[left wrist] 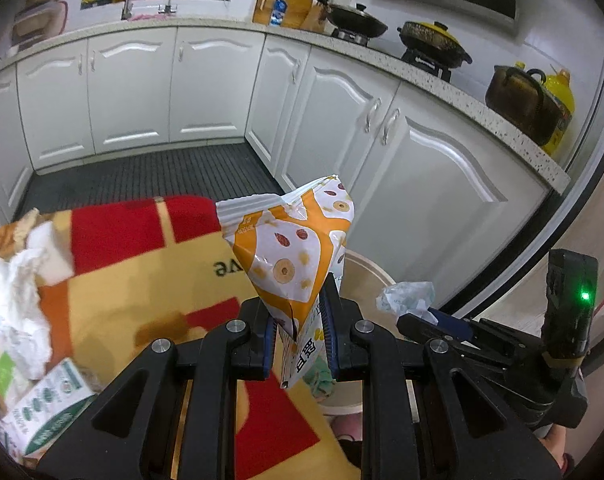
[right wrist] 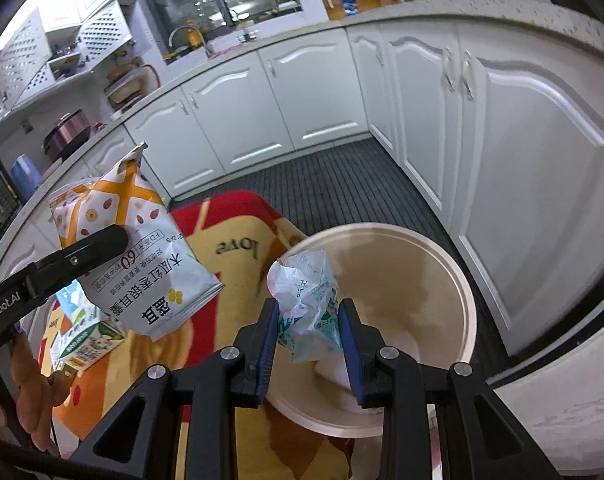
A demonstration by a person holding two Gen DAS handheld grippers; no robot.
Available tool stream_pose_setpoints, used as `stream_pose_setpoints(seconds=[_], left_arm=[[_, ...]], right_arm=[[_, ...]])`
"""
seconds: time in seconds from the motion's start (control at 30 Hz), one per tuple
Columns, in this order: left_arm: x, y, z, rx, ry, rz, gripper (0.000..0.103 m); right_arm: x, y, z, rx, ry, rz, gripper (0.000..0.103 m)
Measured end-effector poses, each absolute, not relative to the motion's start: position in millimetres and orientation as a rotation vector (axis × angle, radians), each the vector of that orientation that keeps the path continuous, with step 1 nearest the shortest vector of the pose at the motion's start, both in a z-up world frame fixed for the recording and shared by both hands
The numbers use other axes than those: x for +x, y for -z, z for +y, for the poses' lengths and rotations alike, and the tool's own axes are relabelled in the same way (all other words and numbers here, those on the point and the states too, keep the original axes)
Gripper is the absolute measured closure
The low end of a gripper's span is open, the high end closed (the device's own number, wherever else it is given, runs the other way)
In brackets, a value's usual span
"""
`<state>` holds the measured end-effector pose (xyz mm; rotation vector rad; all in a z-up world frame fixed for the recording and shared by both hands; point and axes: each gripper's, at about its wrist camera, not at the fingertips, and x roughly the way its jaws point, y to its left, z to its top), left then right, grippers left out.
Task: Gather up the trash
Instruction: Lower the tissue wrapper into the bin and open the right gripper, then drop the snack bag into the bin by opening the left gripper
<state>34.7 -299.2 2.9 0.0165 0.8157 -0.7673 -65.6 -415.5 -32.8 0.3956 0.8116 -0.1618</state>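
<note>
Left gripper (left wrist: 298, 334) jaws clamp the orange snack bag (left wrist: 292, 248) above the blanket (left wrist: 150, 280); right gripper (right wrist: 309, 334) jaws pinch a crumpled wrapper (right wrist: 308, 300) over the bin (right wrist: 468, 300).

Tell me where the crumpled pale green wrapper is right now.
The crumpled wrapper is pinched in the right gripper, held over the open beige bin, right of the orange snack bag in the left gripper.
</note>
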Motion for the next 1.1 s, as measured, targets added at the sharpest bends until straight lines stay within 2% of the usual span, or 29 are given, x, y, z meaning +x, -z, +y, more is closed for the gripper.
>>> stream_pose_setpoints(seconds=[0.53,0.57,0.6,0.63,0.7,1.1], left_arm=[[43.4,36.5,-326.8,0.034,0.769,0.884,0.084],[43.1,37.9,-327.4,0.038,0.769,0.885,0.083],[42.8,38.6,-327.9,0.041,0.768,0.886,0.076],[43.0,39.2,-329.0,0.042,0.767,0.887,0.063],[42.4,40.3,-326.8,0.027,0.773,0.889,0.055],[33.6,33.9,-317.5,0.047,0.757,0.868,0.054]], right_arm=[[-67.7,70.2,-443.8,0.434,0.224,0.879,0.074],[-67.1,72.0,-444.5,0.435,0.232,0.885,0.069],[-67.3,73.4,-445.7,0.438,0.237,0.888,0.064],[-67.8,74.9,-447.4,0.442,0.243,0.888,0.062],[-67.1,77.0,-448.6,0.45,0.254,0.895,0.058],[-67.2,77.4,-445.4,0.464,0.254,0.911,0.057]])
